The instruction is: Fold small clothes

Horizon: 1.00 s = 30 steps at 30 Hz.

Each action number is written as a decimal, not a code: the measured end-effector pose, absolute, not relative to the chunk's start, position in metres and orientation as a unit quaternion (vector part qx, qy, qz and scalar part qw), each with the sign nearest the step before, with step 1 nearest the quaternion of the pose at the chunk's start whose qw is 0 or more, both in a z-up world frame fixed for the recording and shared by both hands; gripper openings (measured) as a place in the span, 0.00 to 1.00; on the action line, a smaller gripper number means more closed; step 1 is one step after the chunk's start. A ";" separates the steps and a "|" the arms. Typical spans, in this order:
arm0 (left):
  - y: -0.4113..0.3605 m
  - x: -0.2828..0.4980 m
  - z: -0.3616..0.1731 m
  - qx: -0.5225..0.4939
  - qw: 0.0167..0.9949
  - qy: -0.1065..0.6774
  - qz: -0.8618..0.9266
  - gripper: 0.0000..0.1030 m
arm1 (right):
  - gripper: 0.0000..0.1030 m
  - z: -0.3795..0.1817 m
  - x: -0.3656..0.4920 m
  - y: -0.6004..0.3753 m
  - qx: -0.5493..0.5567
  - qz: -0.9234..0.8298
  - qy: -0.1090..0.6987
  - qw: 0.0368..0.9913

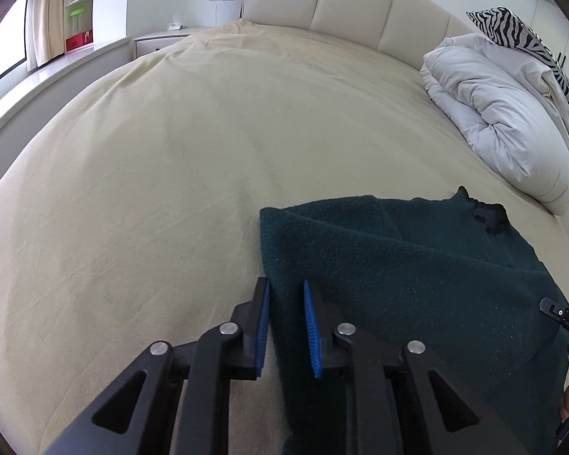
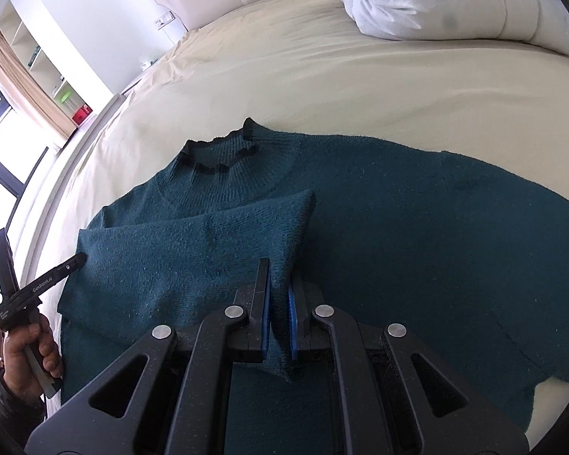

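Bed (image 1: 170, 151): right tongs (image 2: 278, 303) pinch sweater (image 2: 398, 227) fold; left tongs (image 1: 286, 326) agape.

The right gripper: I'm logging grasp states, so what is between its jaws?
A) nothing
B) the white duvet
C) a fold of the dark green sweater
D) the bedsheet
C: the right gripper has its blue-padded jaws shut on a raised fold of the dark green sweater.

Beige bedsheet (image 1: 193, 144), white duvet (image 1: 500, 113), zebra pillow (image 1: 512, 34).
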<state>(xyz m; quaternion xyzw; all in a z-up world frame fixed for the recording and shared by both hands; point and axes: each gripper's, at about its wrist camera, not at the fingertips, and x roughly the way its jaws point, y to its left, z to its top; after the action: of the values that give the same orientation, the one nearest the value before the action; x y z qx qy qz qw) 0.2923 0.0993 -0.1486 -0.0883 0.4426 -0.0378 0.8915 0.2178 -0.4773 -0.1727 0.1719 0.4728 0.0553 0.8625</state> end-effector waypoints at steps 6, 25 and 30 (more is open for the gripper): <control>0.096 0.291 -0.141 -0.067 0.896 0.436 -0.039 0.11 | 0.05 -0.194 0.215 -0.481 0.196 0.044 0.482 0.853; 0.089 0.282 -0.141 -0.027 0.907 0.419 -0.023 0.20 | 0.06 -0.197 0.241 -0.482 0.206 0.045 0.486 0.848; 0.085 0.255 -0.108 -0.018 0.929 0.369 0.017 0.26 | 0.13 -0.187 0.240 -0.473 0.165 0.017 0.485 0.859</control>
<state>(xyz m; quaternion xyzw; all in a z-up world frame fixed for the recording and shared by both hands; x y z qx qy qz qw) 0.2551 0.0851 -0.1082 -0.0176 0.3692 0.0169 0.9290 0.2404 -0.4731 -0.1867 0.1649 0.4852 0.0171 0.8586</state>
